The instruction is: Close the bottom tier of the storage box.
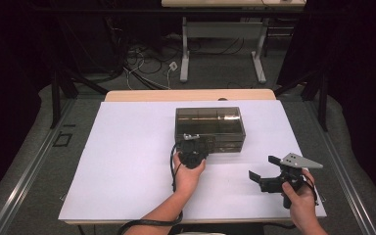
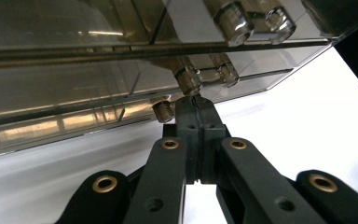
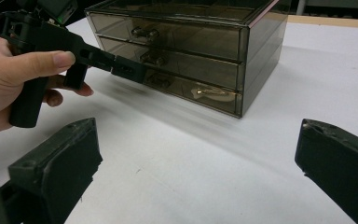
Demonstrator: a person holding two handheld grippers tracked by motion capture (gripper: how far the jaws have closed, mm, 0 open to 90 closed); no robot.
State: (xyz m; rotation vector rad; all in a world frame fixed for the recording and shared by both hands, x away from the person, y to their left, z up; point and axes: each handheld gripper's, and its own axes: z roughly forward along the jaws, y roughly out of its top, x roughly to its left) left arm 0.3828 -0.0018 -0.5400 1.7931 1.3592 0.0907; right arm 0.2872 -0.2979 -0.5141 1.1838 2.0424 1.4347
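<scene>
A smoky see-through drawer box with three drawers stands at the table's middle. My left gripper is pressed up to its front, low down. In the left gripper view the jaws meet at the bottom drawer's handle, with the middle drawer's handle just above. The right gripper view shows the left gripper from the side, its tip at the bottom handle. A pale object lies in that drawer. My right gripper hovers open over the table's front right, nothing between its jaws.
The white table top has free room left of the box and in front of it. Its wooden far edge lies behind the box. Beyond are a desk frame and floor cables.
</scene>
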